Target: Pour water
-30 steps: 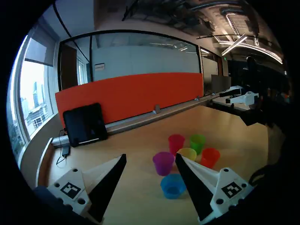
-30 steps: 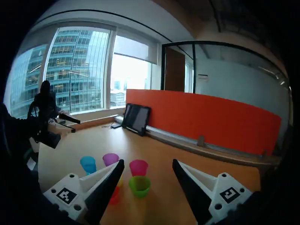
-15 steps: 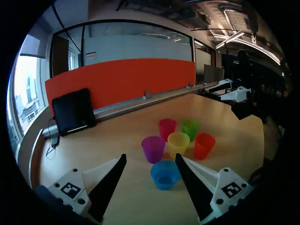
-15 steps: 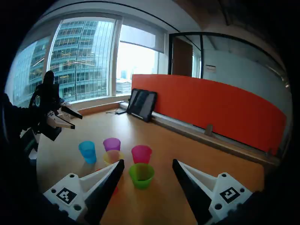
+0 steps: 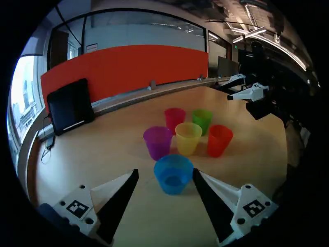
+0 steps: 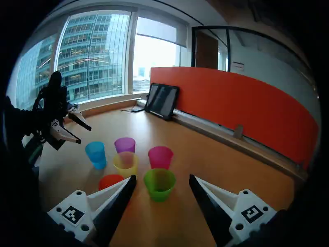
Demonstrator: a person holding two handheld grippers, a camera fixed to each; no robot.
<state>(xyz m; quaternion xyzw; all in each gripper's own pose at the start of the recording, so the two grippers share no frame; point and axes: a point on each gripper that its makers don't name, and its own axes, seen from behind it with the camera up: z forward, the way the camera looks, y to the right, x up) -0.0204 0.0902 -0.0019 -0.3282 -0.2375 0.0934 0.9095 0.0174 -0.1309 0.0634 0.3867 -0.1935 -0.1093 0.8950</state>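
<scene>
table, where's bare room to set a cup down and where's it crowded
Bare wood lies between the tablet and the purple cup, and between the pink cup and the orange divider. Crowded: the cluster of cups around the yellow cup.

Smooth, translucent plastic for the blue cup [image 5: 173,179] and green cup [image 6: 159,184]. Pale wood with a soft sheen across the table [image 5: 103,140].

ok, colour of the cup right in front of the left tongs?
Blue. That cup shows best in the left gripper view.
</scene>
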